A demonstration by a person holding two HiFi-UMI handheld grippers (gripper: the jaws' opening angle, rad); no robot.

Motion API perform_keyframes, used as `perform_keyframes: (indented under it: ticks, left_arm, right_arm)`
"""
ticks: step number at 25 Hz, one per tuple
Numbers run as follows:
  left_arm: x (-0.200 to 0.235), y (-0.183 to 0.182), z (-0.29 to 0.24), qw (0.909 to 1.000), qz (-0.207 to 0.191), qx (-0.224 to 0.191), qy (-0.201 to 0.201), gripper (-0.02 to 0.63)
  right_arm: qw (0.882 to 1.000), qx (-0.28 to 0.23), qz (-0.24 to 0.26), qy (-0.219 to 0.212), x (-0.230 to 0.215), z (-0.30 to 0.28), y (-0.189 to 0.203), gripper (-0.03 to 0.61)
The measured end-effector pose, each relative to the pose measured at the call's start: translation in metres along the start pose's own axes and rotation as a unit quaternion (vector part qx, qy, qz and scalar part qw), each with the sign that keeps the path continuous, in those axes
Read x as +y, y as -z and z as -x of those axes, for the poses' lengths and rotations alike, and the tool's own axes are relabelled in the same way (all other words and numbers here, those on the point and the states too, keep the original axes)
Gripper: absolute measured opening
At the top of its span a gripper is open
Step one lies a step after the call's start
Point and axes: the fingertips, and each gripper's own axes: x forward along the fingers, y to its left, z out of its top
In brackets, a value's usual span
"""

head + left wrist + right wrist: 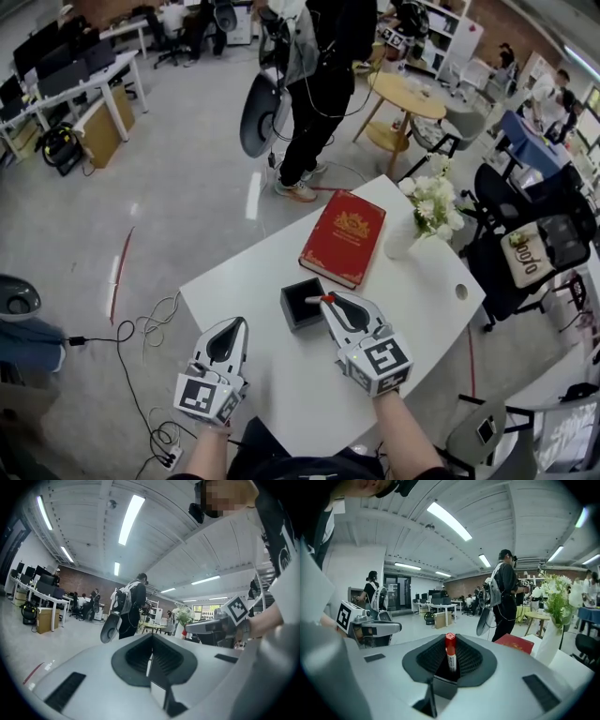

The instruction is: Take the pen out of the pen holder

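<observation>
Two grippers are in your hands over the white table (281, 394). The right gripper (328, 302) is clamped on the pen (317, 300): its own view shows the pads pressing both sides of the white barrel, with the red cap standing up above the jaws. From the head view, the pen lies over the 3 o'clock rim of the black pen holder (298, 311), which sits near the middle of the table. That view doesn't show whether the pen's lower end is clear of the holder's opening.

Your left gripper (234, 326) hangs at about 8 o'clock from the holder and well apart from it. Its jaws are together, with only a thin slit of light between them and nothing in them.

A red book (343, 237) lies flat at 1 o'clock from the holder, near it but not touching. A white vase of white flowers (427, 208) stands at 2 o'clock, just beyond the book's right edge. A person in dark clothes (314, 84) stands on the floor at 12 o'clock, past the table's far edge. Cables (141, 337) trail over the floor at 9 o'clock.
</observation>
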Motion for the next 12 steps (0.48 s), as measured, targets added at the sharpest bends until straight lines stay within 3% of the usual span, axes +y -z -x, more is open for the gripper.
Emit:
perform_keyframes:
  ticks: [12]
  left_arm:
    - [-0.018,-0.016,0.035,0.9991,-0.028,-0.014,-0.027,0.003]
  right_arm:
    - [0.999,-0.048,-0.011,-0.01,0.009,0.037,-0.02,0.071]
